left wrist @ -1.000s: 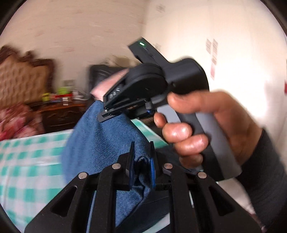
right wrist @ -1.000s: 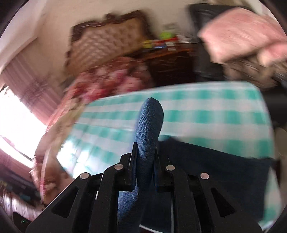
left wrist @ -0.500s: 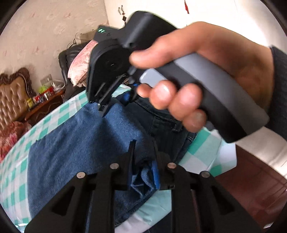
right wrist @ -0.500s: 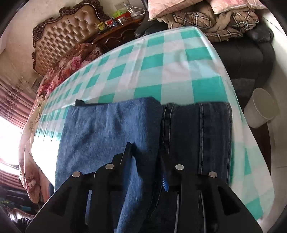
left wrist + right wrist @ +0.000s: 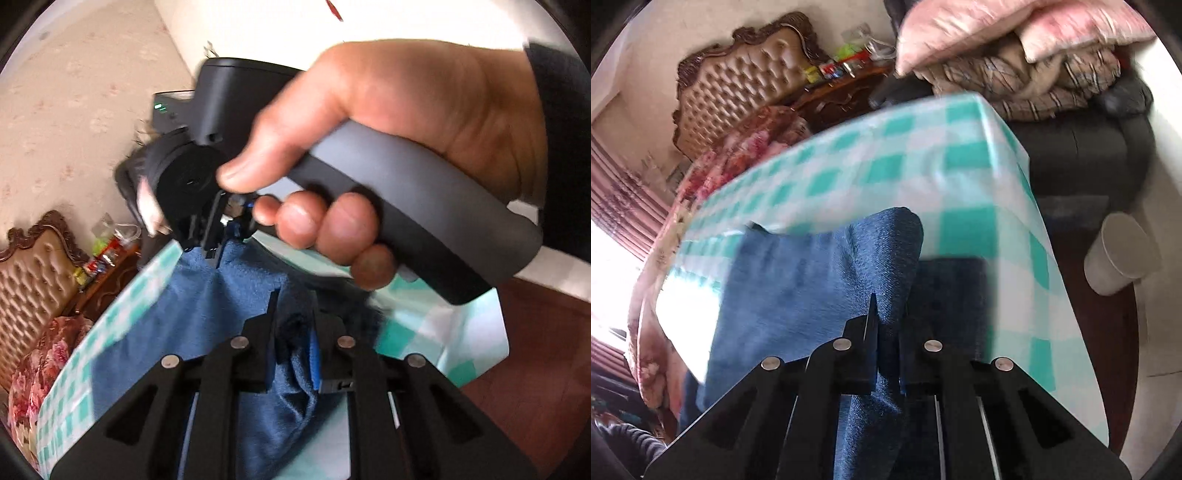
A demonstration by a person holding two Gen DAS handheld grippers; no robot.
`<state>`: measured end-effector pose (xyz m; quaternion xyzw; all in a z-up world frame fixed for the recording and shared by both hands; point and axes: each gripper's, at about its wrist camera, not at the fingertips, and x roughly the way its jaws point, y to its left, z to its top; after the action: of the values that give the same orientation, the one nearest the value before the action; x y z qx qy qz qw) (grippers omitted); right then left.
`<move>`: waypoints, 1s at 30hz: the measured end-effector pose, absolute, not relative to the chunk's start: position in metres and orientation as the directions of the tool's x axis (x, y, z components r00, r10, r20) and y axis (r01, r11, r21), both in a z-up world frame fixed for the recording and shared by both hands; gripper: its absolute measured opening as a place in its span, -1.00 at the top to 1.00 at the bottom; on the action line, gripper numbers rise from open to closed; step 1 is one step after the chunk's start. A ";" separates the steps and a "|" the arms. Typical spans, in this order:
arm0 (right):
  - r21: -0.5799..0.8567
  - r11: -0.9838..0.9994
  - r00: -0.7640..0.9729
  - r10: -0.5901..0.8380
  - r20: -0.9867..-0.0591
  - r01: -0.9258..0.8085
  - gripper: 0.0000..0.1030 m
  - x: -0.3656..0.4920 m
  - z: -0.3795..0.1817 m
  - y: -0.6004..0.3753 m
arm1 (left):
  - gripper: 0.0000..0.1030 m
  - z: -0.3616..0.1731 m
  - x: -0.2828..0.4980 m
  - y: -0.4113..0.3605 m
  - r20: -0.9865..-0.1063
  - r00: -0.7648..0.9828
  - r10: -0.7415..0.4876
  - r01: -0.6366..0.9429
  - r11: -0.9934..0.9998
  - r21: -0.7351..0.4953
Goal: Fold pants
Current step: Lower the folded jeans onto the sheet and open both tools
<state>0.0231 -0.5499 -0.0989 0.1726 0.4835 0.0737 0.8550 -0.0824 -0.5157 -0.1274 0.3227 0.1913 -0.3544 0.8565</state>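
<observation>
Both grippers were clamped on the blue denim pants (image 5: 812, 288), which lay on a table covered with a green-and-white checked tablecloth (image 5: 923, 166). In the right wrist view, the right gripper (image 5: 888, 332) had its fingers drawn narrow around a raised fold of denim that stood up between them, the lighter inner side of the cloth spreading to the left and a darker layer lying flat to the right. In the left wrist view, the left gripper (image 5: 293, 332) pinched a bunched edge of the same pants (image 5: 207, 314) between its closed-in fingers, with the fabric hanging below them. Just beyond it, the right hand (image 5: 388, 155) gripped the grey handle of the other gripper (image 5: 218, 254), whose tip met the denim at the far edge of the cloth. A tufted headboard (image 5: 746, 85) and a floral bedspread (image 5: 746, 155) stood behind the table, a dark wooden nightstand (image 5: 842, 96) carried small colourful items, pink pillows (image 5: 997, 29) were heaped on a dark sofa (image 5: 1089, 147), and a white bin (image 5: 1119, 254) stood on the floor beside the table.
</observation>
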 end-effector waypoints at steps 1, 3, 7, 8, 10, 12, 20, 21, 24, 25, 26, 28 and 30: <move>0.366 0.930 0.526 0.293 -0.798 0.037 0.85 0.021 -0.103 -0.550 | 0.73 -0.137 -0.082 -0.520 -0.569 0.671 -0.476 0.735 0.526 0.427; 0.379 0.925 0.546 0.305 -0.780 0.025 0.85 0.017 -0.096 -0.551 | 0.73 -0.141 -0.085 -0.519 -0.554 0.683 -0.476 0.726 0.526 0.442; 0.361 0.932 0.579 0.303 -0.757 -0.016 0.85 0.012 -0.070 -0.553 | 0.73 -0.122 -0.096 -0.517 -0.506 0.712 -0.488 0.699 0.561 0.443; 0.343 0.939 0.576 0.287 -0.765 -0.013 0.85 0.014 -0.071 -0.554 | 0.73 -0.122 -0.094 -0.523 -0.512 0.708 -0.487 0.702 0.563 0.435; 0.329 0.944 0.544 0.265 -0.796 0.022 0.84 0.020 -0.090 -0.561 | 0.71 -0.128 -0.092 -0.531 -0.545 0.691 -0.474 0.716 0.550 0.430; 0.310 0.949 0.527 0.232 -0.818 0.064 0.59 0.021 -0.106 -0.567 | 0.67 -0.145 -0.095 -0.542 -0.585 0.678 -0.445 0.729 0.510 0.456; 0.276 0.908 0.673 -0.010 -0.739 0.316 0.06 -0.029 -0.069 -0.612 | -0.21 -0.100 -0.119 -0.477 -0.509 0.565 -0.649 0.822 0.495 0.281; 0.257 0.912 0.684 -0.034 -0.729 0.320 0.07 -0.039 -0.062 -0.610 | -0.21 -0.089 -0.110 -0.457 -0.506 0.561 -0.655 0.819 0.528 0.224; 0.168 0.933 0.702 -0.114 -0.703 0.319 0.07 -0.066 -0.047 -0.582 | -0.13 -0.060 -0.051 -0.412 -0.487 0.566 -0.665 0.773 0.634 0.034; 0.135 0.939 0.704 -0.138 -0.696 0.318 0.07 -0.071 -0.047 -0.570 | 0.02 -0.054 -0.026 -0.409 -0.501 0.566 -0.655 0.755 0.655 -0.003; 0.089 0.946 0.709 -0.170 -0.685 0.313 0.08 -0.076 -0.048 -0.552 | 0.24 -0.047 0.002 -0.410 -0.515 0.557 -0.651 0.746 0.665 -0.033; 0.003 0.956 0.708 -0.214 -0.673 0.292 0.09 -0.078 -0.057 -0.522 | 0.40 -0.039 0.059 -0.423 -0.540 0.524 -0.658 0.744 0.662 -0.084; -0.064 0.954 0.684 -0.256 -0.683 0.293 0.11 -0.077 -0.070 -0.505 | 0.54 -0.050 0.111 -0.449 -0.629 0.411 -0.661 0.774 0.617 -0.143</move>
<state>-0.0768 -0.5050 -0.0701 0.0251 0.3684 -0.1497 0.9172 0.1110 -0.4494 -0.0505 0.0850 0.3325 -0.4291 0.8355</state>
